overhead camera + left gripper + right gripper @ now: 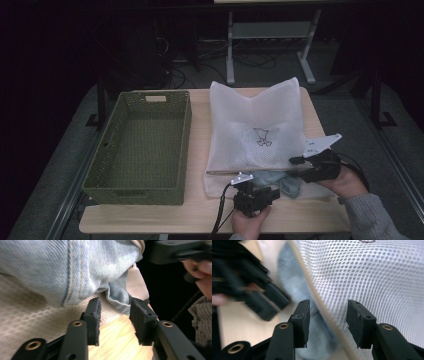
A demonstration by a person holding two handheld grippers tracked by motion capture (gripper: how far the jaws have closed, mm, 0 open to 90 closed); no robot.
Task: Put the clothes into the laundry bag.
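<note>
**Jeans half in the mesh bag, both grippers loose**

The jeans (289, 183) lie at the near edge of the table (200, 210), a blue fold poking out of the mouth of the white mesh bag (255, 125), the rest inside under the netting. The bag lies flat on the table's right half, its opening toward the person.

The left gripper (272, 194) sits just beside the exposed denim, jaws parted, nothing pinched between them. The right gripper (296, 161) hovers at the bag's near right edge, jaws apart too; the bag's rim (324, 312) runs between them, not clamped.

Left of the bag stands a green woven basket (186, 145), empty.
</note>
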